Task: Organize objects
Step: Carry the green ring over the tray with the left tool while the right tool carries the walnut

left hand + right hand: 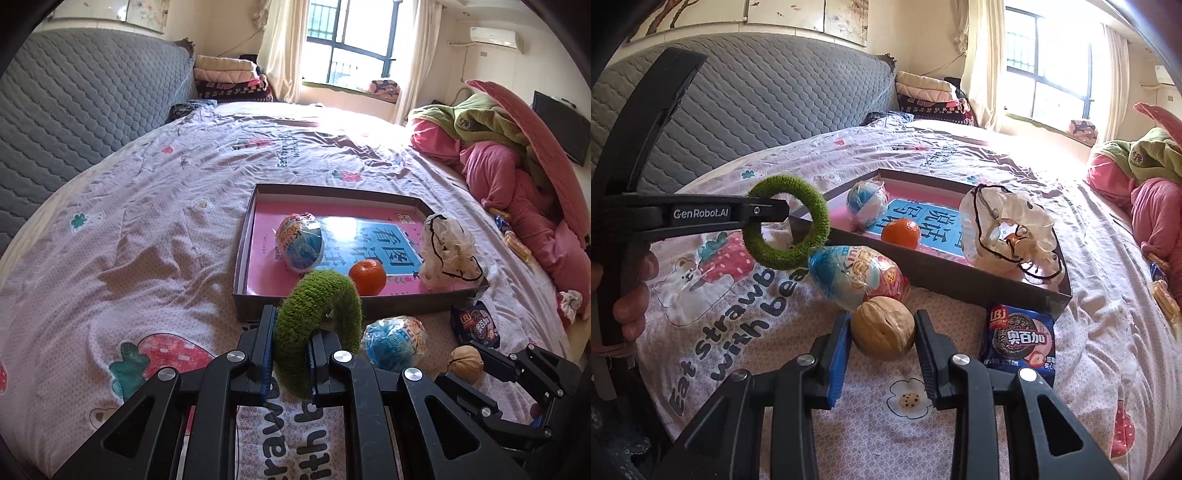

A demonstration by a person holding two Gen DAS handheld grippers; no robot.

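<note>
My left gripper (290,350) is shut on a fuzzy green ring (319,328), held above the bed just short of the tray's near wall; the ring also shows in the right wrist view (786,227). My right gripper (882,343) is open with its fingers on either side of a walnut (882,330) lying on the sheet; whether they touch it is unclear. The shallow dark tray (243,254) with a pink floor holds a wrapped egg toy (301,243), an orange (367,277) and a white scrunchie (448,251).
A second wrapped egg toy (857,277) lies beside the walnut, outside the tray. A blue cookie packet (1019,339) lies right of my right gripper. Pink and green bedding (517,166) is piled at the right, with small snack packets (515,240) beside it. A grey padded headboard (74,110) stands left.
</note>
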